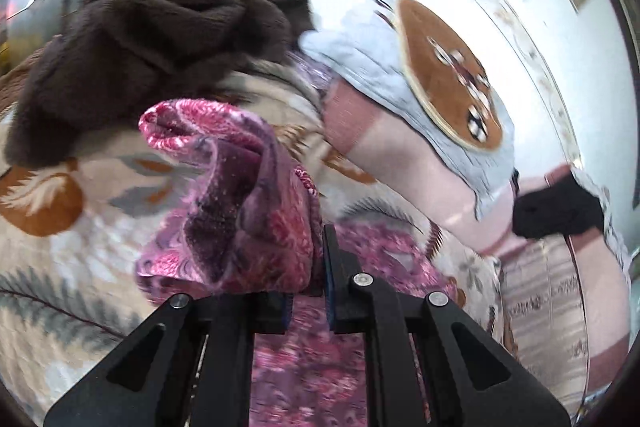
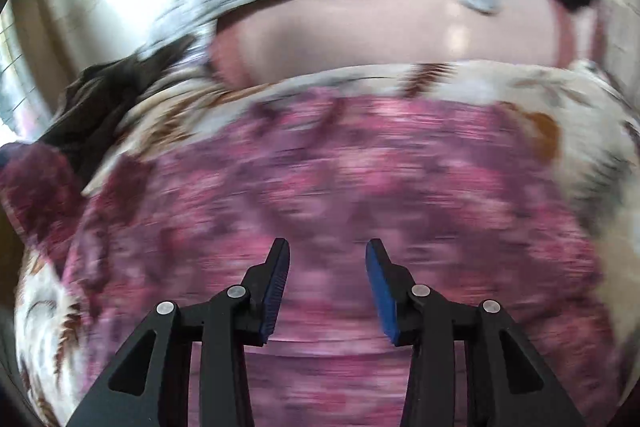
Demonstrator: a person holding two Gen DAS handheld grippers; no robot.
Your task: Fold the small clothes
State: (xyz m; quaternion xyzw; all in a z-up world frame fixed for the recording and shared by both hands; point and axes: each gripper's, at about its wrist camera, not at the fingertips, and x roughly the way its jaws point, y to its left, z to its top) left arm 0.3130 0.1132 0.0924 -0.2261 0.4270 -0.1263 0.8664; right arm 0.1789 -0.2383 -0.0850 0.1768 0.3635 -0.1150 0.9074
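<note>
A pink and purple patterned garment [image 1: 248,195] lies on a floral bedspread [image 1: 72,267]. My left gripper [image 1: 316,267] is shut on a bunched fold of it, and the cloth rises in a loose hump over the left finger and hides it. In the right wrist view the same garment [image 2: 320,167] spreads flat and blurred under my right gripper [image 2: 328,245]. That gripper is open just above the cloth, and nothing is between its blue pads [image 2: 378,279].
A dark brown knitted garment [image 1: 152,39] is heaped at the far left. A light blue garment with a brown patch [image 1: 400,67] drapes over a pink cushion [image 1: 400,155] behind. A black item [image 1: 560,211] lies at the right. The bedspread [image 2: 520,95] shows around the pink garment.
</note>
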